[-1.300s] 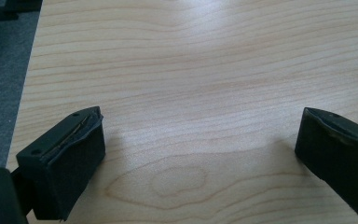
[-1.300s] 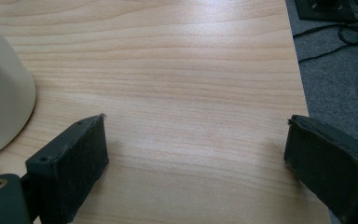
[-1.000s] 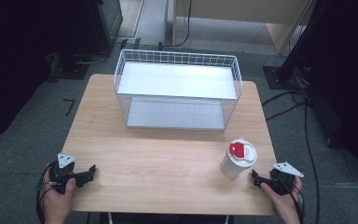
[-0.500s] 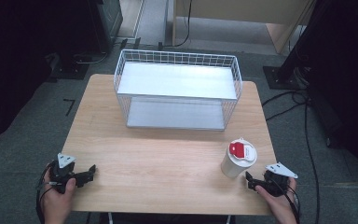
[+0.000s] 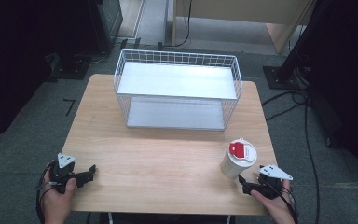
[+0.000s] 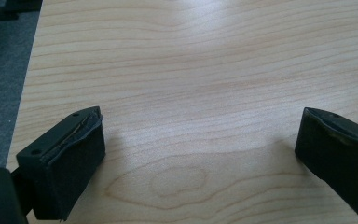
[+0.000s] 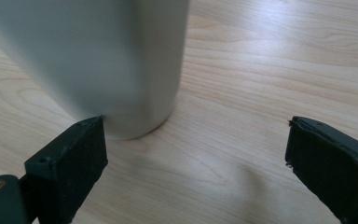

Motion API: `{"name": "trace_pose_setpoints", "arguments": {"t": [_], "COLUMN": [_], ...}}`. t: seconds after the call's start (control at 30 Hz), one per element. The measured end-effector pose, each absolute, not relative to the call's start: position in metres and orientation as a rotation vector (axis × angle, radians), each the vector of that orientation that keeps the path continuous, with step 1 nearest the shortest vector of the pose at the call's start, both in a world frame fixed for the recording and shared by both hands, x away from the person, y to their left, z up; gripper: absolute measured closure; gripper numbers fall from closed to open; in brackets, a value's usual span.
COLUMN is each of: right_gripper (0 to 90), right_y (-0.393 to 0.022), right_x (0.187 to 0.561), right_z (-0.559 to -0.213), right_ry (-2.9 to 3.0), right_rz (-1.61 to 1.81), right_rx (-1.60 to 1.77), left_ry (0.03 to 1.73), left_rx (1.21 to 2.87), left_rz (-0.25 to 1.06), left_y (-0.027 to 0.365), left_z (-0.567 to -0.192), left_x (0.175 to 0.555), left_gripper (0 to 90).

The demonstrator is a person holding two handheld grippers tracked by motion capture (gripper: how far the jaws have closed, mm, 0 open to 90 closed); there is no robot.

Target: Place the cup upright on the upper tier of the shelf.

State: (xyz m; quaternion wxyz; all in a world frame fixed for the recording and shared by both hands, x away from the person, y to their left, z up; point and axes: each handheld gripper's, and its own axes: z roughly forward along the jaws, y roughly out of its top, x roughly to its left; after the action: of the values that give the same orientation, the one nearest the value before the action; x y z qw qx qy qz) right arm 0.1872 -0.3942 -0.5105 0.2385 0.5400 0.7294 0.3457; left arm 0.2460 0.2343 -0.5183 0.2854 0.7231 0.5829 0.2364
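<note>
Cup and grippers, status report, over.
Left gripper open, idle on bare wood. Right gripper open beside the white cup, not around it. Cup upright, red-tabbed lid on. Wire basket behind, path clear.

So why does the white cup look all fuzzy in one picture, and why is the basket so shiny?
In the right gripper view the cup sits so close to the camera that it is out of focus, while the wood behind it stays sharp. In the high view the cup looks crisp, and overhead light glares off the shelf of the wire basket, washing it out to white.
</note>
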Motion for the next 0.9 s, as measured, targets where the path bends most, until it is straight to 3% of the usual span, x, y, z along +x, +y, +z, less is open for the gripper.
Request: {"name": "trace_pose_setpoints", "arguments": {"t": [0.9], "right_gripper": [6.4], "right_y": [-0.363], "right_x": [0.193], "right_z": [-0.491], "right_ry": [1.896], "right_rz": [1.248], "right_rx": [1.462], "left_ry": [1.559], "left_rx": [1.934], "left_rz": [0.632], "left_y": [0.234], "left_z": [-0.518], "left_x": [0.246], "left_gripper": [2.0]}}
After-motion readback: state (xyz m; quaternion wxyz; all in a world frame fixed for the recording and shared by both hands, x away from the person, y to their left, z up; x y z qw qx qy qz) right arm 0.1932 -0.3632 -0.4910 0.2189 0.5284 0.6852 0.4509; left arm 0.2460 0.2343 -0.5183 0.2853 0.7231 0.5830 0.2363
